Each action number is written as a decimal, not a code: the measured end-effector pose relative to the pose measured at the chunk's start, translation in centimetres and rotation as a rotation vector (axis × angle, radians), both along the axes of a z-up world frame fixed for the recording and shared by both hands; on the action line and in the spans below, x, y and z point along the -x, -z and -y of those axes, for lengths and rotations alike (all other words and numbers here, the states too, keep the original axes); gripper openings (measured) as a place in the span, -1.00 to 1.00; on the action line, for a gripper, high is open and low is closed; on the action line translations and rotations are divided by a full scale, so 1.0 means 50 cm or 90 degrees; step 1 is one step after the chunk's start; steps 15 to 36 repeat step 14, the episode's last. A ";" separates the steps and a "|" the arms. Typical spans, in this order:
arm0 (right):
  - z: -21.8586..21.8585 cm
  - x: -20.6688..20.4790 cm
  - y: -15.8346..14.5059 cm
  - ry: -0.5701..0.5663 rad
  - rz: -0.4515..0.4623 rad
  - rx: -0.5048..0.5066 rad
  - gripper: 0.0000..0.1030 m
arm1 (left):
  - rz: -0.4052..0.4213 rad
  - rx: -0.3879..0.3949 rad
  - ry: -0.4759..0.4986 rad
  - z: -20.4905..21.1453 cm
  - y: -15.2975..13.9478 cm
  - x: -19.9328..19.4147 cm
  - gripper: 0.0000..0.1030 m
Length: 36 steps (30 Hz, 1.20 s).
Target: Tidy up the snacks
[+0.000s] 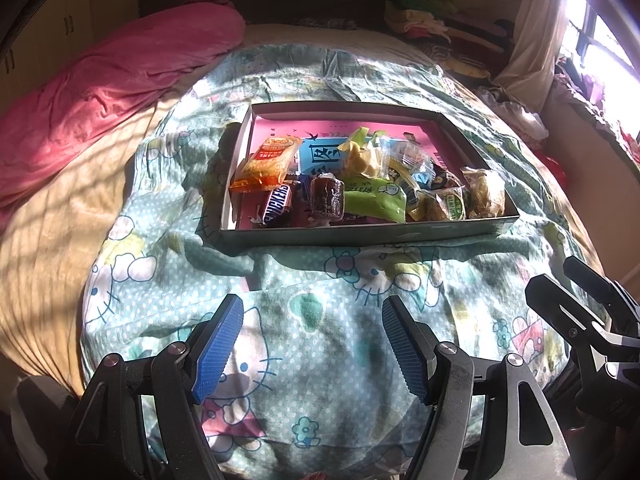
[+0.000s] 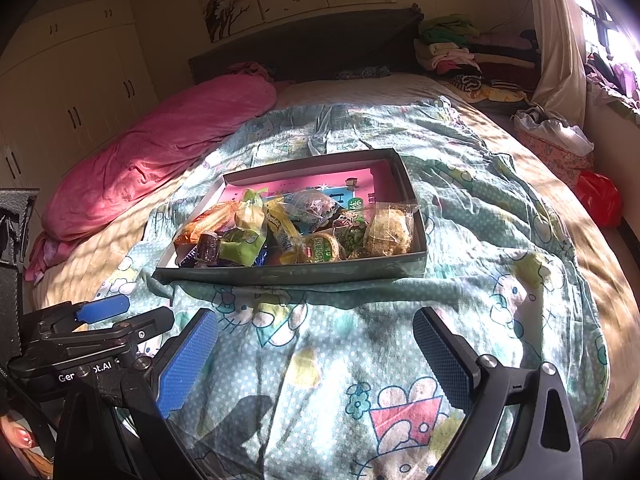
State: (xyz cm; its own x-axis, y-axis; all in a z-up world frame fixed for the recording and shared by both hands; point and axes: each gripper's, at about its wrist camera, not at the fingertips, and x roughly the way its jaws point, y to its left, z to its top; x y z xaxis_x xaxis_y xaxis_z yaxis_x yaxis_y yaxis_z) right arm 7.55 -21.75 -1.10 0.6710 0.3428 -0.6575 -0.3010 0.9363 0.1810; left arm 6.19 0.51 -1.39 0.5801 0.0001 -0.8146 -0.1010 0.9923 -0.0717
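Observation:
A shallow grey box (image 1: 360, 235) with a pink floor lies on the cartoon-print quilt (image 1: 320, 360). It holds several wrapped snacks: an orange cracker pack (image 1: 266, 164), a Snickers bar (image 1: 277, 202), a brown candy (image 1: 327, 196), a green pack (image 1: 374, 196) and a clear-wrapped cake (image 1: 482, 192). The box also shows in the right wrist view (image 2: 296, 274). My left gripper (image 1: 312, 344) is open and empty, hovering over the quilt in front of the box. My right gripper (image 2: 316, 356) is open and empty, beside it to the right.
A pink duvet (image 1: 100, 92) lies rolled along the bed's left side. Folded clothes (image 2: 448, 48) are piled by the dark headboard (image 2: 304, 44). A red bag (image 2: 600, 200) sits off the bed's right edge. White wardrobes (image 2: 68, 92) stand to the left.

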 end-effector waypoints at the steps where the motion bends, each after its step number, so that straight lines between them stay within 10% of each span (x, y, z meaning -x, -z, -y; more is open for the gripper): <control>1: 0.001 0.000 0.000 0.001 0.000 -0.001 0.92 | -0.002 0.002 -0.002 -0.002 0.001 -0.001 0.43; 36: 0.072 -0.049 0.009 0.082 -0.004 -0.017 0.92 | 0.027 0.036 -0.018 -0.046 0.001 -0.031 0.43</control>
